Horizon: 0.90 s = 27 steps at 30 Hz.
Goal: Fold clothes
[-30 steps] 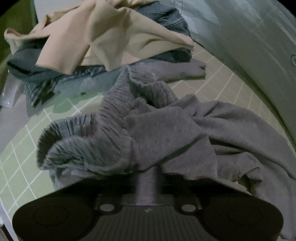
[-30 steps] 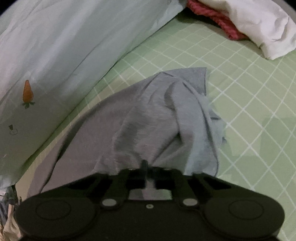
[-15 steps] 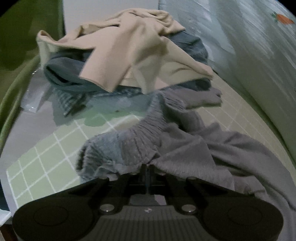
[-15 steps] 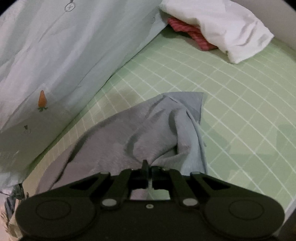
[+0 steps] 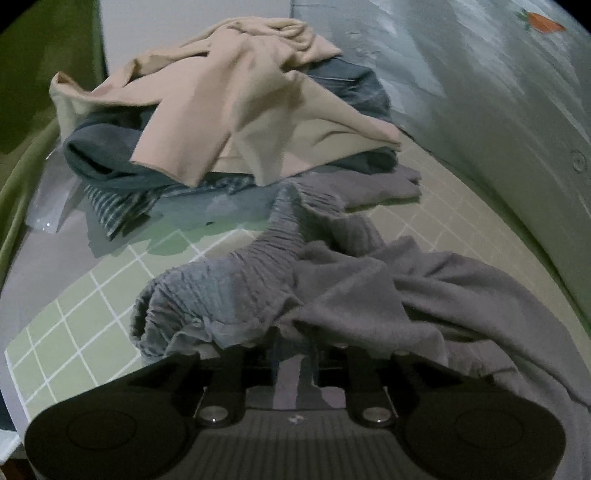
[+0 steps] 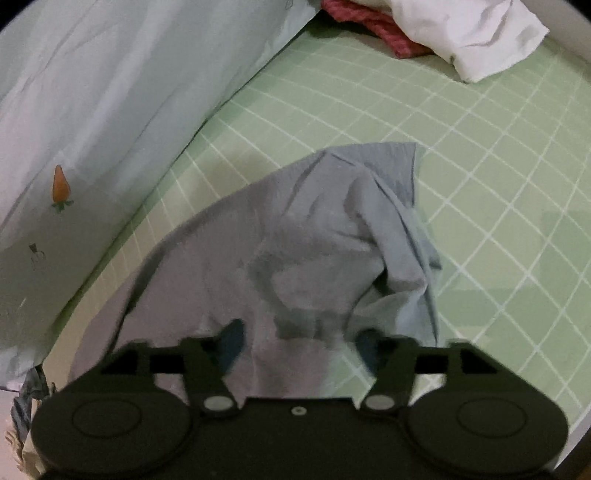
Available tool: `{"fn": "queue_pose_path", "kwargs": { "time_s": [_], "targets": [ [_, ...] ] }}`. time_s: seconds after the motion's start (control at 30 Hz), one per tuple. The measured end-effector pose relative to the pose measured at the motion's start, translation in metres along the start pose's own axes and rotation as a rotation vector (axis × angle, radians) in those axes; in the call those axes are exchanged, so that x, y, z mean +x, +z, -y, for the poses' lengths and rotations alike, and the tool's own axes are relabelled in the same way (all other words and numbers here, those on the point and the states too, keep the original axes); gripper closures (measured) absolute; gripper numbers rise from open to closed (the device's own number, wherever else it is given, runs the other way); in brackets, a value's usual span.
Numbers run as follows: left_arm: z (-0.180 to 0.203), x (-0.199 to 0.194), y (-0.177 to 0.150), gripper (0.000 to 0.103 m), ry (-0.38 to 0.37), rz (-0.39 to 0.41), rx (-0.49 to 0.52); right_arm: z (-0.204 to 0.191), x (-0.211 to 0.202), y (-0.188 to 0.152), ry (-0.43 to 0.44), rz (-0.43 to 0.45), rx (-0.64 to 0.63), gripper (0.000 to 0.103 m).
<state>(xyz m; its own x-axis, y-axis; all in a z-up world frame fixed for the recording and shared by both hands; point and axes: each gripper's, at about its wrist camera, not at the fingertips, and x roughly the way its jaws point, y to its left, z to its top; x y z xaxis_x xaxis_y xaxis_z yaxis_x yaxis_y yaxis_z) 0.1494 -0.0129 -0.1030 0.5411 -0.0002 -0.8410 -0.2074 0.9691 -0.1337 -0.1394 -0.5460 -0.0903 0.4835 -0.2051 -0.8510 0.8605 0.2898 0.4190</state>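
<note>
Both grippers are letting go right now. Left gripper (image 5: 293,339) has its jaws opening, only a narrow gap so far, and a fold of the grey garment (image 5: 369,280) still sits in that gap. Its fingertips are buried under the cloth, so I can't tell if the pads are still pressing on it.

Right gripper (image 6: 299,338) is opening too and already stands wide, with the fingers (image 6: 231,341) well apart. Grey cloth (image 6: 303,240) lies between them but looks loose, not pinched.

So the garment is crumpled on the green checked sheet (image 5: 74,325). The ribbed waistband (image 5: 221,288) is bunched up at the left gripper's end, and at the right gripper's end the fabric spreads away into a flat corner (image 6: 399,158).

Beyond the waistband there's a messy pile (image 5: 229,122): beige piece on top, with denim and something striped under it. A pale quilt with a little carrot print (image 6: 61,186) runs along one side of the bed. At the far end of the right view there's a white item (image 6: 469,33) lying over a red one (image 6: 373,26), well apart from the grey garment.
</note>
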Motion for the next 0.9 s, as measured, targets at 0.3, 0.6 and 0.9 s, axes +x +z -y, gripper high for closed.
{"fn": "queue_pose_path", "kwargs": {
  "time_s": [0.3, 0.6, 0.9],
  "targets": [
    [0.017, -0.008, -0.02, 0.075, -0.049, -0.027, 0.059, 0.018, 0.018, -0.026, 0.069, -0.107, 0.066, 0.018],
    [0.02, -0.013, -0.028, 0.075, -0.059, -0.03, 0.083, 0.002, 0.003, -0.03, 0.093, -0.088, -0.079, 0.102],
    [0.014, -0.006, -0.017, 0.075, -0.033, -0.024, 0.036, -0.103, -0.026, 0.059, 0.191, 0.103, -0.248, 0.102]
  ]
}}
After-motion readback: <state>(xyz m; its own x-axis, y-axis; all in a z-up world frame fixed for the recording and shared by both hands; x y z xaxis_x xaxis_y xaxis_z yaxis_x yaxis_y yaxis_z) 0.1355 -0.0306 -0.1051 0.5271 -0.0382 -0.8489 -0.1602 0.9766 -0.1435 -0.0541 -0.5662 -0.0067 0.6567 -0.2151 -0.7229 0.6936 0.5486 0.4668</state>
